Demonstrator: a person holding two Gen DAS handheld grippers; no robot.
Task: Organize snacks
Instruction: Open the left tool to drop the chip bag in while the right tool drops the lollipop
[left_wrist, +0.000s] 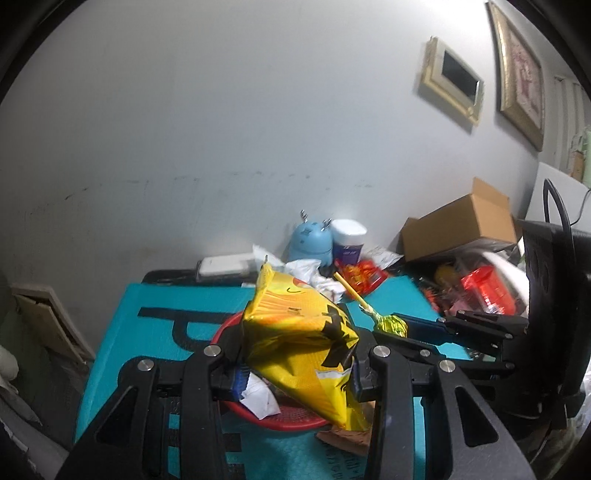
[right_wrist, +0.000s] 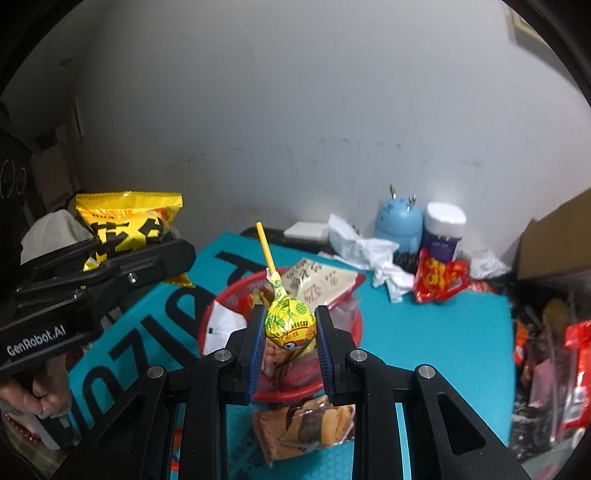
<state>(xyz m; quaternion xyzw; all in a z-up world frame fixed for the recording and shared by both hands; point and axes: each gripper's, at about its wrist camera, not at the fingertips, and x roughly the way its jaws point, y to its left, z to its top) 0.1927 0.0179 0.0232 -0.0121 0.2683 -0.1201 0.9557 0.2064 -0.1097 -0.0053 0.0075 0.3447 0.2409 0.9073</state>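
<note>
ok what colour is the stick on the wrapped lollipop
Yellow, matching the yellow-green foil wrapper on the round wrapped lollipop; its thin stick shows best in the right wrist view.

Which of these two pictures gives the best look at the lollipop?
The right wrist view: the lollipop sits dead centre, its yellow wrapped head pinched in the right gripper, stick pointing up. In the left wrist view the lollipop is small, off to the side, partly behind the yellow snack bag.

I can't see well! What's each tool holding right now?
Left tool: closed on the yellow bag.
Right tool: closed on the lollipop.
</note>
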